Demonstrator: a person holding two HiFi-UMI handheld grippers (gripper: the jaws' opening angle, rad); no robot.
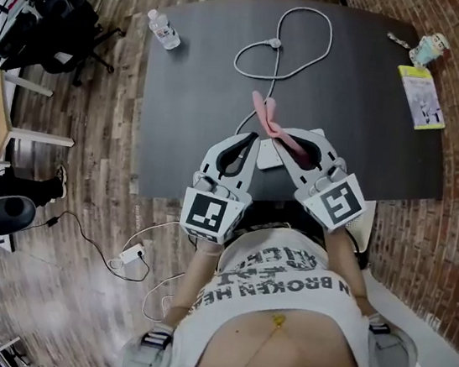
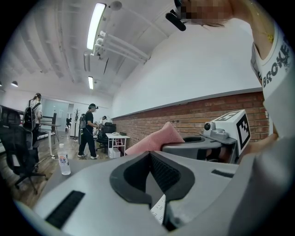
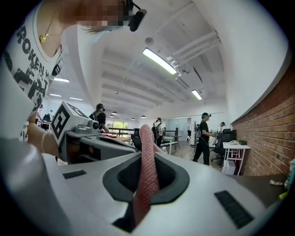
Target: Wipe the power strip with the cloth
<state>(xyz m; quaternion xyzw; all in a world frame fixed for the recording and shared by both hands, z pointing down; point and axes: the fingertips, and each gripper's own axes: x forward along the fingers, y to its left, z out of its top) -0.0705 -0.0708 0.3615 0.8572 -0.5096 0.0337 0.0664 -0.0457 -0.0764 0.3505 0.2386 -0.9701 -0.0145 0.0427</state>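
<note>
The power strip (image 1: 269,156) is a flat, white, rectangular block lying on the table (image 1: 370,147) near its front edge, between the tips of the two grippers. A thin white cable (image 1: 321,43) runs from it toward the far side of the table and forms two open loops. The cloth (image 1: 266,114) is pink, soft and narrow, with a fine waffle-like knit visible in the right gripper view (image 3: 146,170). It rises as a folded band from the jaws and ends just beyond the power strip. The right gripper (image 1: 281,140) is clamped on this cloth, which passes straight through the meeting line of its dark ribbed pads. The left gripper (image 1: 249,140) has its jaws pressed together. In its own view (image 2: 149,153) the pads meet at the tip, and a white speckled surface shows through the gap lower down; whether it is pinched cannot be determined. Both grippers are smooth grey moulded shells with black pad inserts, and each has a marker cube at the rear. They are held side by side close to the person's torso, roughly level, pointing away over the table edge with their tips converging. The table top is matt dark grey. On it, well apart from the power strip, stand a clear plastic bottle (image 1: 164,29) at the far left, and a cup (image 1: 431,47) and a yellow-green leaflet (image 1: 421,97) at the far right.
</note>
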